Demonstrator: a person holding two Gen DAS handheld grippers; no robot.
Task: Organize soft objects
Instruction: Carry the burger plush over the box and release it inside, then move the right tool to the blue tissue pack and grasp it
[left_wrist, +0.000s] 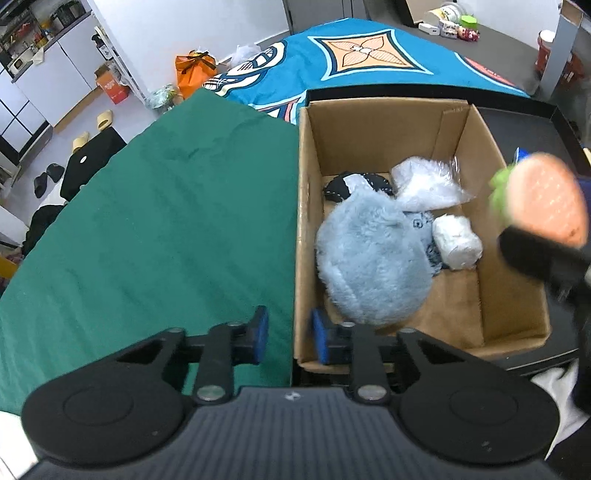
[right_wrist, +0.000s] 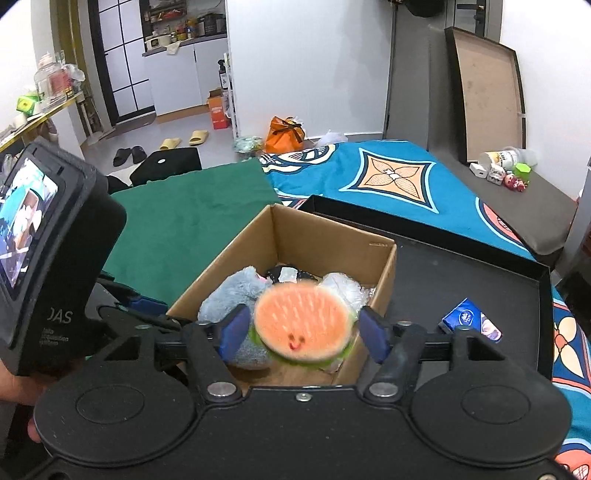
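watermelon plush (right_wrist: 302, 324): blurred, above cardboard box (right_wrist: 334, 236), between right claw (right_wrist: 303, 330) pads, which stand apart from it | blue plush (left_wrist: 373, 258): inside box | left claw (left_wrist: 289, 335): astride box's near wall, narrow gap, gripping nothing

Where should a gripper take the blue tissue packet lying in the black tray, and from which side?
Grip the blue tissue packet across its two long edges, coming down from above. It lies flat and alone on the black tray, right of the cardboard box, so both edges look free.
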